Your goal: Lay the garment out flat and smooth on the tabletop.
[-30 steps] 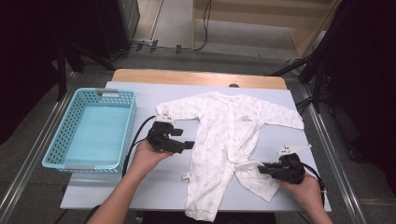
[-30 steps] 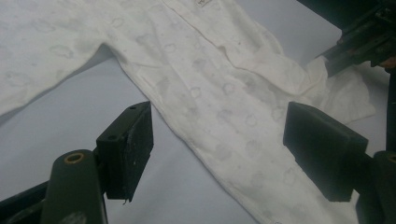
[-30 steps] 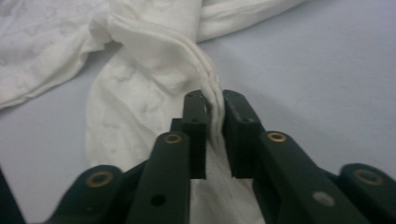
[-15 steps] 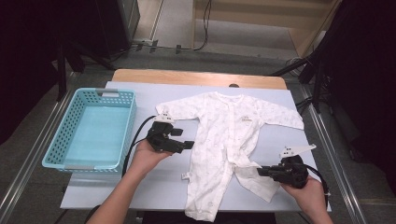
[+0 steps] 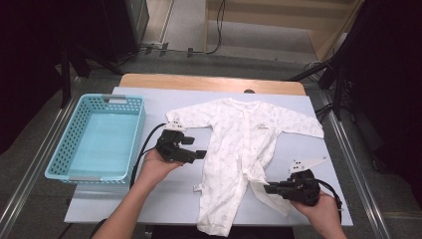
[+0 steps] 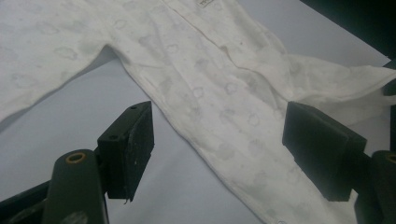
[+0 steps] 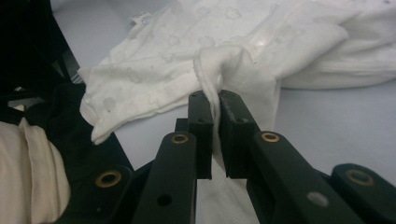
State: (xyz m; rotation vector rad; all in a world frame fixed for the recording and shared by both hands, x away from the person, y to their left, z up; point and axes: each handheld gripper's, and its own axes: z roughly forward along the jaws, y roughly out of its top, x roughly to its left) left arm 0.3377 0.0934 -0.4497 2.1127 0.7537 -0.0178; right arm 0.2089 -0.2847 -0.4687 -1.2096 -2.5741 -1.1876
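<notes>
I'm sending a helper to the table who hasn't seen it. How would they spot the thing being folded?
On the pale blue table, right of the blue basket, lies a white baby romper, sleeves spread. It is the only garment there, and the right gripper pinches one leg.

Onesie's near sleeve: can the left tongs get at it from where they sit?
Probably yes. The left tongs hang open beside the onesie, with its sleeve close by and bare table between. The right tongs pinch a leg far off, out of the way.
</notes>
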